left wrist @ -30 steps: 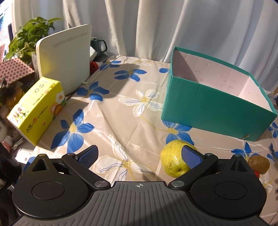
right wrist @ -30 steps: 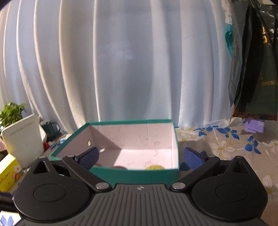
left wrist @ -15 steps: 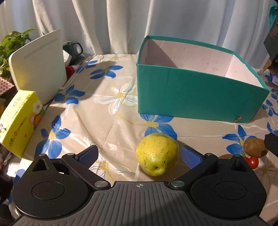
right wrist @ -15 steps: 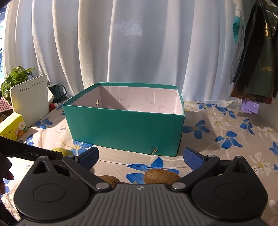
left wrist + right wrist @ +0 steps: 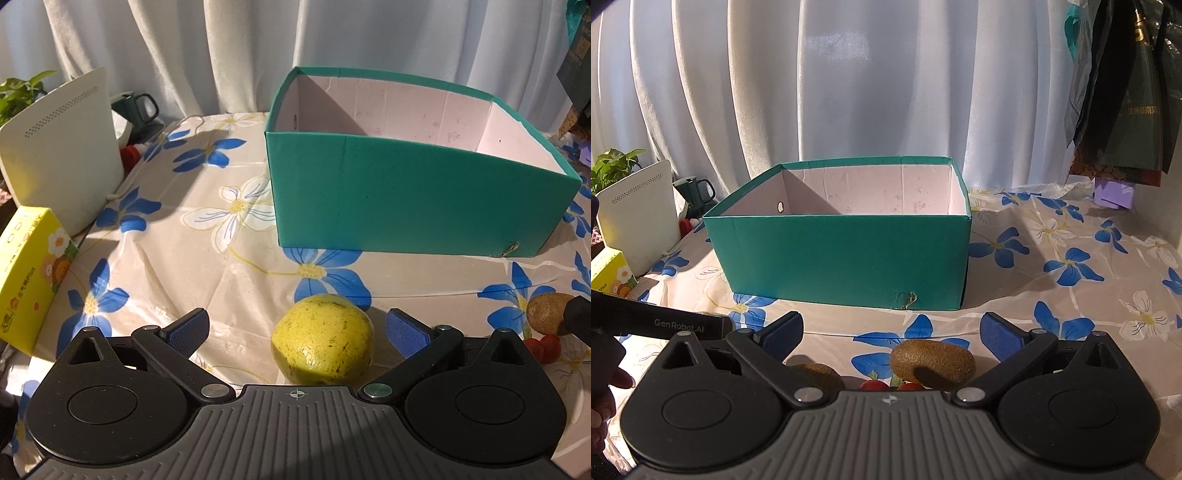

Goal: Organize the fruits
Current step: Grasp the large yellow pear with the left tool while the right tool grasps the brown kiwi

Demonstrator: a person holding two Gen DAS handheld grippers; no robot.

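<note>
Black ribbed hand-held gripper (image 5: 297, 328), blue pads (image 5: 188, 328), silver screws.

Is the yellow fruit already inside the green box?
No, the yellow fruit lies on the flowered tablecloth in front of the green box, between the open fingers of the left gripper.

Both wrist views sit low over the surface's near edge, facing the curtain; both share the green box (image 5: 413, 199) (image 5: 842, 266) and probably one kiwi (image 5: 548, 314) (image 5: 816, 376).
</note>
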